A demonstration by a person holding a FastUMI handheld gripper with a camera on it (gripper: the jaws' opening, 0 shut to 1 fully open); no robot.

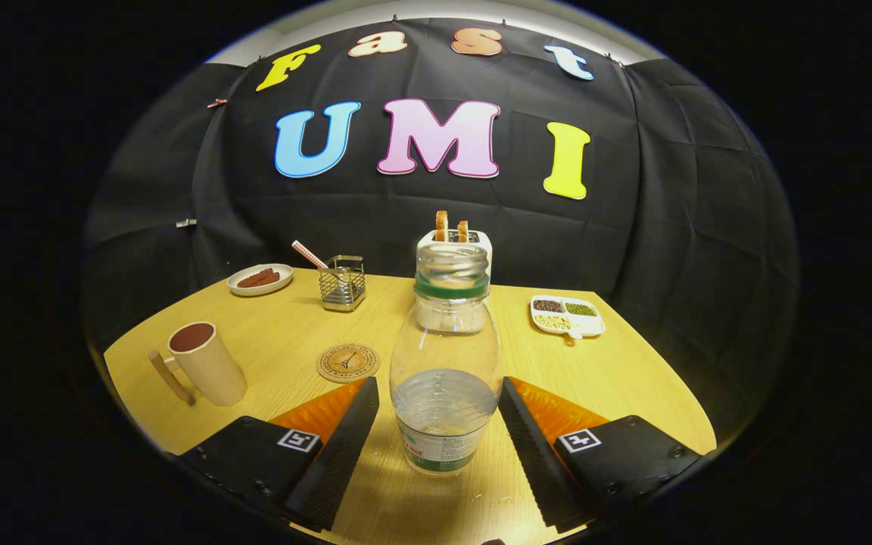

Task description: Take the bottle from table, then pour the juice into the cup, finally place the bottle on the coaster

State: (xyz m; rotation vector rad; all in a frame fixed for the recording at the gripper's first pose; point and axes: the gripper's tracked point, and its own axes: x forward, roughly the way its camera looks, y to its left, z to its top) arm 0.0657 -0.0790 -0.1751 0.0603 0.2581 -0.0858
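Note:
A clear plastic bottle [445, 356] with no cap stands upright on the wooden table [633, 371], a little clear liquid in its lower part. It sits between the two fingers of my gripper [438, 386], which is open. The right finger [530, 439] is at the bottle's side, and a narrow gap shows between the left finger [345, 446] and the bottle. A beige cup [205, 363] with a handle stands to the left, beyond the left finger. A round cork coaster [347, 362] lies just ahead of the left fingertip.
At the back of the table are a small plate of food [260, 278], a wire basket [342, 284] with a straw, a white toaster [454, 241] with toast behind the bottle, and a divided white dish [567, 315] of beans to the right.

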